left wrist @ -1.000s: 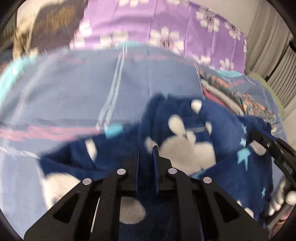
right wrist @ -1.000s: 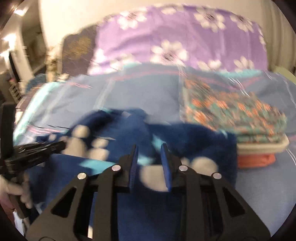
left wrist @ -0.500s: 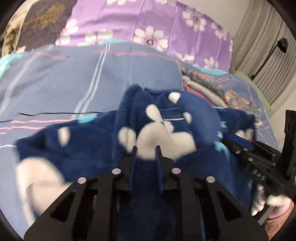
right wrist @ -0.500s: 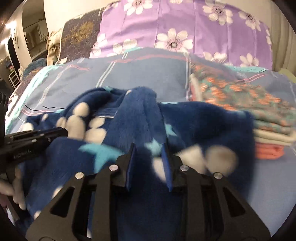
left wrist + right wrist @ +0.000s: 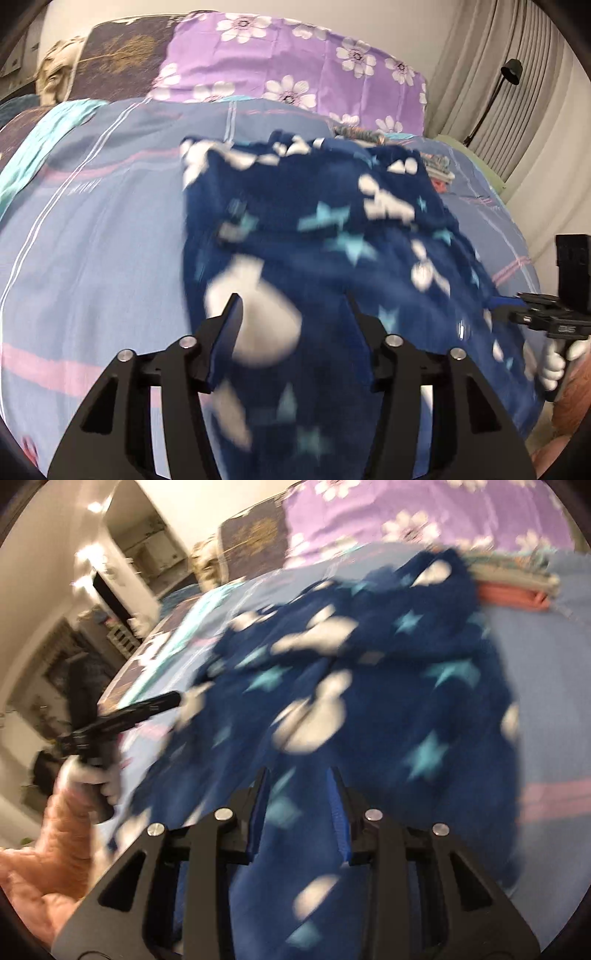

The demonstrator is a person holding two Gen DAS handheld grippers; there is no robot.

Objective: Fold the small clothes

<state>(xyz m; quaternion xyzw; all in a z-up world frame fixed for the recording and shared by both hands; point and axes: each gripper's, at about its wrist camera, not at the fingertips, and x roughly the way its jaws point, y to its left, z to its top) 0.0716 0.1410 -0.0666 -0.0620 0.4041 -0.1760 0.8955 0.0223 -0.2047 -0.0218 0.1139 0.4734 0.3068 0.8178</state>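
A dark blue fleece garment with white shapes and teal stars lies spread on the blue striped bedsheet; it also fills the right wrist view. My left gripper is open, jaws wide apart over the garment's near edge. My right gripper is open too, with cloth lying between and under its jaws. The right gripper shows at the right edge of the left wrist view; the left gripper shows at the left in the right wrist view. Both views are motion-blurred.
A stack of folded clothes sits on the bed beyond the garment, partly hidden. A purple flowered pillow and a dark pillow lie at the head. Curtains and a black lamp stand at the right.
Both grippers were shut on the blue garment and have opened. The bunched garment has dropped and spread flatter across the bed. Both grippers have pulled back toward its near edge.
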